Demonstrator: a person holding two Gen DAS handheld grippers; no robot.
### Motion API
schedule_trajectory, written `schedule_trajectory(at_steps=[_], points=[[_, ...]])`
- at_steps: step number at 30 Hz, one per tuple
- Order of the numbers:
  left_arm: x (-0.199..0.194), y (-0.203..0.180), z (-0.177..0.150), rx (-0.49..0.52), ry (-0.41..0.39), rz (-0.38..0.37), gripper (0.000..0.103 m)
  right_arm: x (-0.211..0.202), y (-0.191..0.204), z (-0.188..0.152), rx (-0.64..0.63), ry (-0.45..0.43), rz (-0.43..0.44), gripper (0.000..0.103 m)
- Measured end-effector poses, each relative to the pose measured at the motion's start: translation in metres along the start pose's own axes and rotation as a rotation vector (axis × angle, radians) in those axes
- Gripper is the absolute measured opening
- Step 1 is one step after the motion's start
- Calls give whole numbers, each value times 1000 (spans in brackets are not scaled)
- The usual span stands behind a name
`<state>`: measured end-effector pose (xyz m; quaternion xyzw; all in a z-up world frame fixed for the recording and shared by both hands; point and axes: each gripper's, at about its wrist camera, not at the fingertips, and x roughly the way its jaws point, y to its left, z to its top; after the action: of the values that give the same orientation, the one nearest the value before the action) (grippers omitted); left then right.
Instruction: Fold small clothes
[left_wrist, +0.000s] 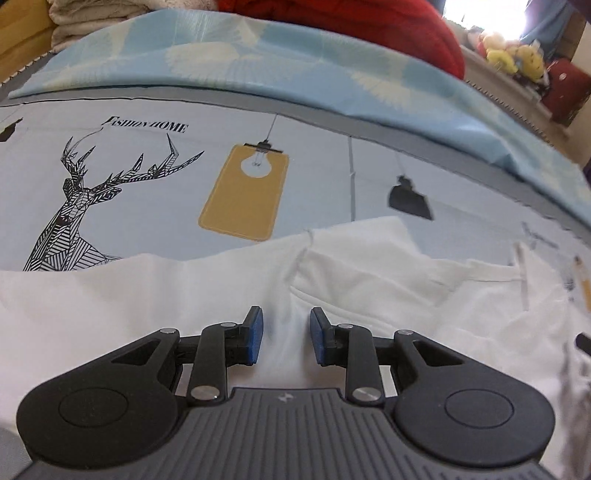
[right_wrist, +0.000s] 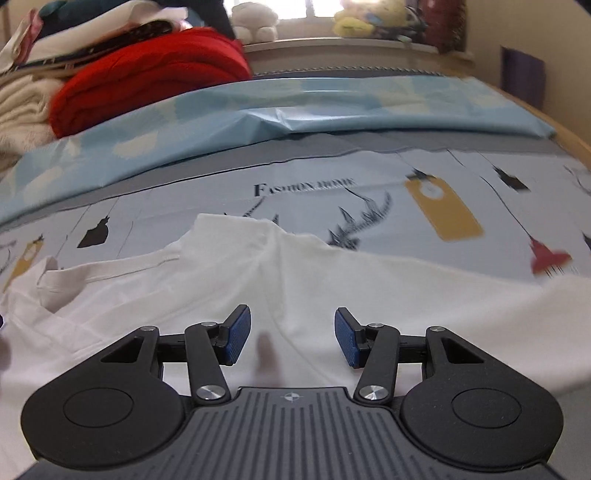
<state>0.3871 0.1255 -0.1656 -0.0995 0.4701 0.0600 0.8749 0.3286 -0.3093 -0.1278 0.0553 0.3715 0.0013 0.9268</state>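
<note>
Plainly, garment: a small white cotton T-shirt lies spread on the pale blue printed bedsheet with a deer drawing and yellow lamp tags, directly under and ahead of both grippers.
Left gripper: the black left gripper with blue pads hovers low over the white cloth, its fingers parted with a narrow gap and nothing between them.
Right gripper: the black right gripper with blue pads is spread wider, also over the cloth and empty.
Long axis: judged to run sideways across both views, roughly parallel to the folded light blue quilt behind it.
Pointing: the ribbed neckline sits to the right in the left wrist view and to the left in the right wrist view, so the collar end lies between the two grippers' lines of sight; the hem is out of view.
Sleeve: one short sleeve is turned up toward the quilt.
Risk, pinch: thin layered cloth may yield one ply only, so the fold drags unevenly.
Risk, wrinkles: ridges near the sleeve seam could get locked into the fold.
Risk, sheet: a low pinch could catch the bedsheet too.
</note>
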Motion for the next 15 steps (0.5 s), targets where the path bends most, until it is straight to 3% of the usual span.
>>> schedule_trajectory(at_steps=[4,6,8,9,15], points=[[10,-11,10,54,-46,43,25,28,6,4,-32,11,10,52],[16,-16,16,62,-66,54,13,40,6,3,-35,26,8,51],[21,-19,21,59,-82,61,11,46,9,2,-70,-8,-4,34],[24,-18,23,51,-90,60,10,47,11,1,-89,-20,6,6],[35,-24,31,68,-148,17,10,52,7,3,-89,-48,-54,4]])
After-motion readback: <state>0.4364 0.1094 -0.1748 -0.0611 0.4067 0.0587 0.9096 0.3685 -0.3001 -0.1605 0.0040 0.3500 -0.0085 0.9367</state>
